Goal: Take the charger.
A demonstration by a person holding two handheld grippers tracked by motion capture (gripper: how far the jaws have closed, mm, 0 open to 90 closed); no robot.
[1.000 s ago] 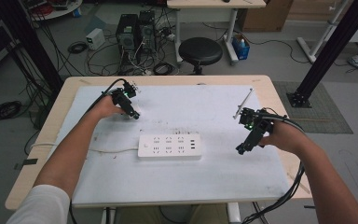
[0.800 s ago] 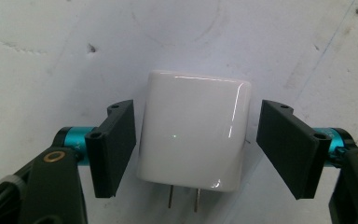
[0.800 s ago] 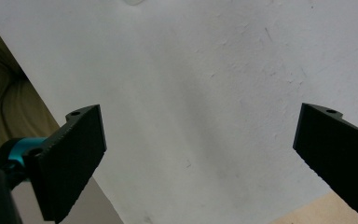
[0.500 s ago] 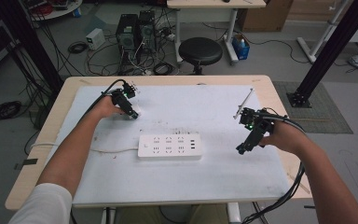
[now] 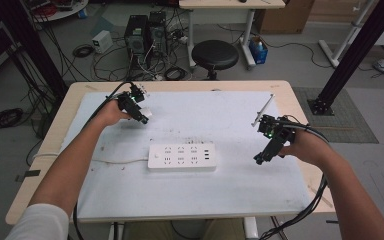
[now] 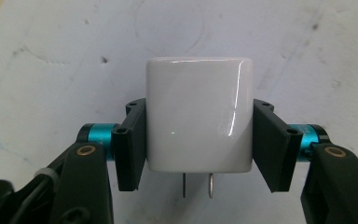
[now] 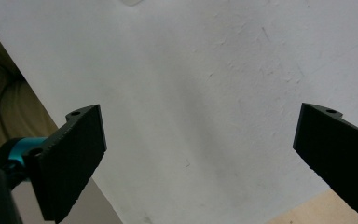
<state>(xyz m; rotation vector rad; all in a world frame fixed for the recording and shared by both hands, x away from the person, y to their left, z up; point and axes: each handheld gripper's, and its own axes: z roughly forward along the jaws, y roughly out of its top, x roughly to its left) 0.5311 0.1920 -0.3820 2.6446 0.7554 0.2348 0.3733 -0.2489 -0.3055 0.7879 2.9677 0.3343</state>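
**Left claw clamped on white plug adapter; right claw apart over mat**

Left claw (image 6: pixel 199 140): jaws just closed in, now clamped on both side faces of a white plug adapter (image 6: pixel 199 116). Adapter glossy, cube-like, rounded corners; two metal prongs pointing down toward the camera end, between the jaws. Seen in the high view as a small white block (image 5: pixel 147 114) at the tip of the left claw (image 5: pixel 142 116), at the far left part of the white mat (image 5: pixel 220 115). Whether adapter rests on mat or is lifted just clear: cannot tell.

Right claw (image 7: pixel 200 154): jaws wide apart, nothing between them, bare mat beneath. In the high view, right claw (image 5: pixel 260 159) tilted down and left, held near the right edge of the mat.

White power strip (image 5: pixel 182 157) lying flat at mid-mat, between the two claws, well apart from both; several socket rows on top, thin cord (image 5: pixel 115 161) running left off it toward the table edge. Adapter well apart from the strip, up and to the left of it.

Thin grey rod (image 5: pixel 263 109) lying slantwise on the mat, just beyond the right claw.

Wooden table (image 5: pixel 300 100) carrying the mat. Beyond the table: black stool (image 5: pixel 215 54), computer towers (image 5: pixel 145 32), loose cables on floor.
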